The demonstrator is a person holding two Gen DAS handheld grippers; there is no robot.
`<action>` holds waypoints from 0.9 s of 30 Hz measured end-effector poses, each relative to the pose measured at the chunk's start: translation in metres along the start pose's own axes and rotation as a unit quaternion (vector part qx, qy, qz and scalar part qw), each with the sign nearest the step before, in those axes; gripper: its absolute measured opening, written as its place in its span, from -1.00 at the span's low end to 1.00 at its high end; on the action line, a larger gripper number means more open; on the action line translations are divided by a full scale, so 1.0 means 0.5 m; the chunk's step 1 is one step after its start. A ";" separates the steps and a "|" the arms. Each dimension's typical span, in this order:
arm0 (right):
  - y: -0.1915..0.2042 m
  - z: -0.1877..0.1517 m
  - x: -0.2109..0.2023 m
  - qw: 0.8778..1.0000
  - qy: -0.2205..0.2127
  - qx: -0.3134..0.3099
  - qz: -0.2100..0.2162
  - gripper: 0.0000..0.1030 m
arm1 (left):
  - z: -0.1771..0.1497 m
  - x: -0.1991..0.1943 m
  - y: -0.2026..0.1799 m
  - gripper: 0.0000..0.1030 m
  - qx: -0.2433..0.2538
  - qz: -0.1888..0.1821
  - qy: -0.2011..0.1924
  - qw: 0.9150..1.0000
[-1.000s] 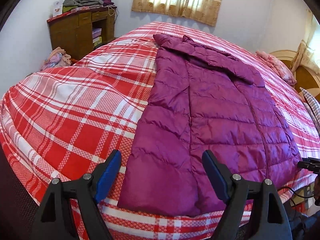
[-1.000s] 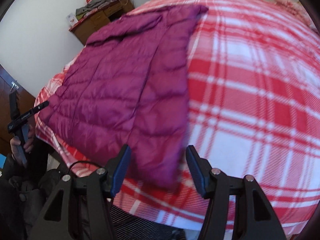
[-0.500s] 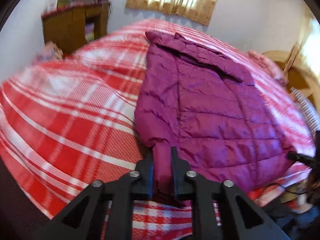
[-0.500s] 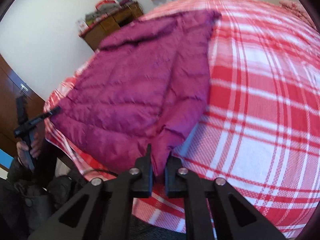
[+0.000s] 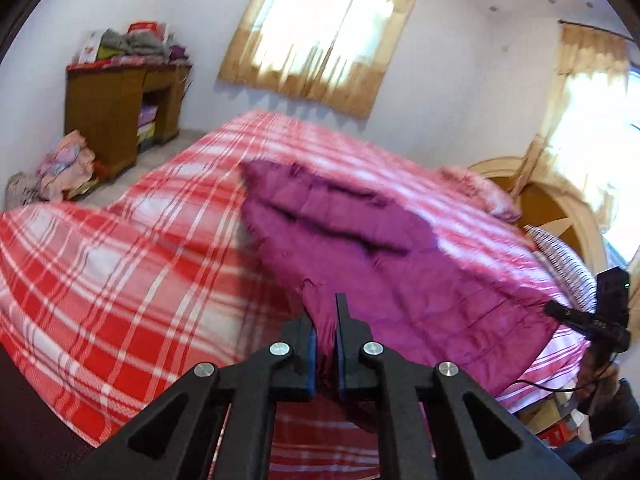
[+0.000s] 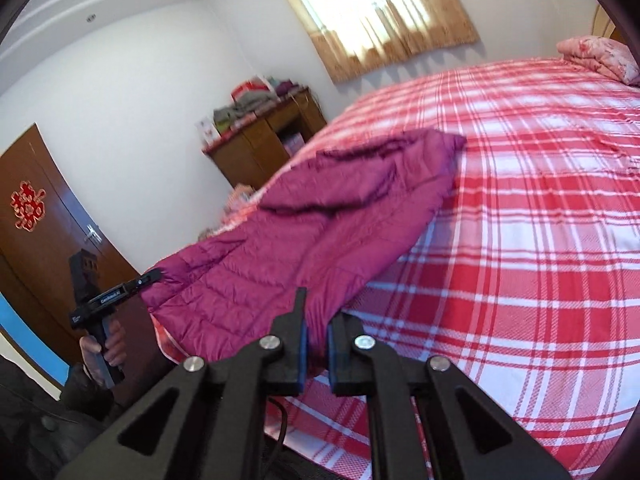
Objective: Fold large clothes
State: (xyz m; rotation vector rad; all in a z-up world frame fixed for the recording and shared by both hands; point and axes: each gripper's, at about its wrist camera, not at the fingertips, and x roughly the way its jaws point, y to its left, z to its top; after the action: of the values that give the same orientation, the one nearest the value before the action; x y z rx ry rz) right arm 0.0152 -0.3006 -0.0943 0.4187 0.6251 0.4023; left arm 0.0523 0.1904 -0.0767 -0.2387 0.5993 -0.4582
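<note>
- The bed [image 5: 120,280] with its red and white checked cover spreads out ahead of both pairs of fingers
- The purple jacket [image 5: 360,248] lies across the bed, its near hem raised off the cover and running back into the fingers
- The left gripper [image 5: 325,344] is clenched on one corner of that hem
- The right gripper [image 6: 316,344] is clenched on the other corner
- A wooden cabinet [image 5: 116,112] stands far beyond the fingers, clothes piled on top

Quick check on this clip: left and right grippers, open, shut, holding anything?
Left gripper: shut on the purple down jacket, hem pinched between its fingers.
Right gripper: shut on the same jacket's hem.
</note>
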 end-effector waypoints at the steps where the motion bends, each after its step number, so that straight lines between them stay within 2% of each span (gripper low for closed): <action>1: 0.000 0.002 -0.004 1.000 -0.004 0.002 0.002 -0.80 | 0.006 -0.008 -0.005 -0.88 0.003 -0.006 -0.006 1.000; 9: 0.015 0.026 -0.093 0.999 -0.043 0.004 0.017 -0.80 | 0.047 -0.086 -0.056 -0.88 0.029 -0.044 -0.050 0.997; 14: 0.029 0.090 -0.136 0.995 -0.094 -0.004 0.021 -0.80 | 0.105 -0.097 -0.064 -0.88 0.030 -0.054 -0.080 0.995; 20: 0.003 0.211 -0.087 0.993 -0.117 -0.007 0.018 -0.80 | 0.213 -0.013 -0.041 -0.88 0.015 -0.025 -0.075 0.997; 27: -0.071 0.368 0.076 0.993 -0.114 0.006 -0.031 -0.80 | 0.339 0.200 0.058 -0.88 -0.063 0.047 -0.028 0.997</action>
State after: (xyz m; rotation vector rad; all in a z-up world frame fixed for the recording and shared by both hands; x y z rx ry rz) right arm 0.1677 -0.3585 0.0052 0.4488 0.4178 0.2858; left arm 0.2355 0.1818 0.0006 -0.3404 0.5827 -0.3226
